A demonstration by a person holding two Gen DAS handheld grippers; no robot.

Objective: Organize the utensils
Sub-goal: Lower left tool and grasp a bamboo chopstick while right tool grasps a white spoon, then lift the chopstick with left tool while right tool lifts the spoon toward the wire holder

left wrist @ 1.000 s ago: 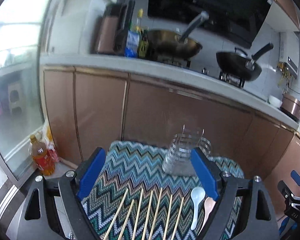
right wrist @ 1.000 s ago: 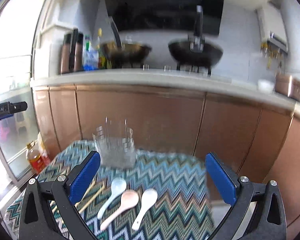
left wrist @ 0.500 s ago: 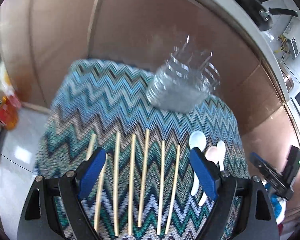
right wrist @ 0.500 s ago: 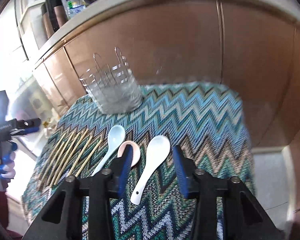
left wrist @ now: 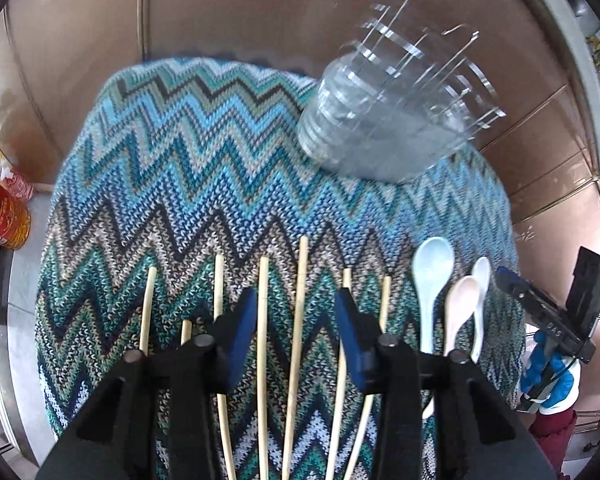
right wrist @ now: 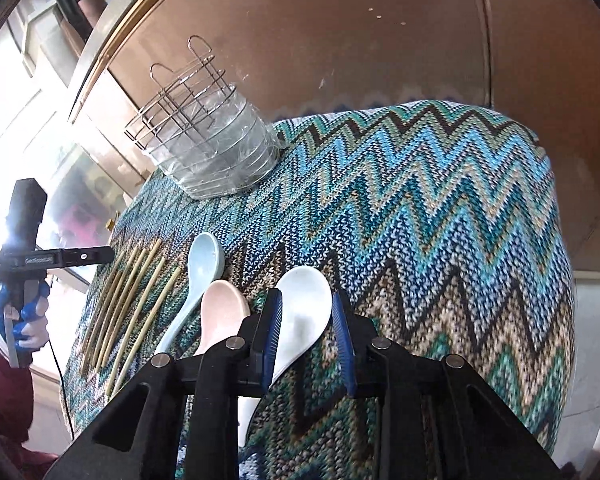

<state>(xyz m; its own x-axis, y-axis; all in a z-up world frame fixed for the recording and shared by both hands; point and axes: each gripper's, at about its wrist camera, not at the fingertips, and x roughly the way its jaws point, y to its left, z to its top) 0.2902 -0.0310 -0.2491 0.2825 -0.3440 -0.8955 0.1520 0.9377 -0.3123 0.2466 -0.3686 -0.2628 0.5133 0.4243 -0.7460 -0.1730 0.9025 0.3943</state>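
Blue-padded left gripper [left wrist: 296, 312] and right gripper [right wrist: 305, 314] have narrowed, parted, over chopsticks [left wrist: 262, 320] and white spoon [right wrist: 302, 314].

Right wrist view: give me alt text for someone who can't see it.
The right gripper, jaws partly open, straddles a white spoon on a zigzag cloth. To its left lie a pink spoon, a blue spoon and a row of chopsticks; a wire holder stands behind.

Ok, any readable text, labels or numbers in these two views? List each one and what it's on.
None reads cleanly.
Left gripper: white lettering along its body, too blurred to read.
Right gripper: small white print on its body, too small to read.
Bottle on the floor: red label with print, blurred.
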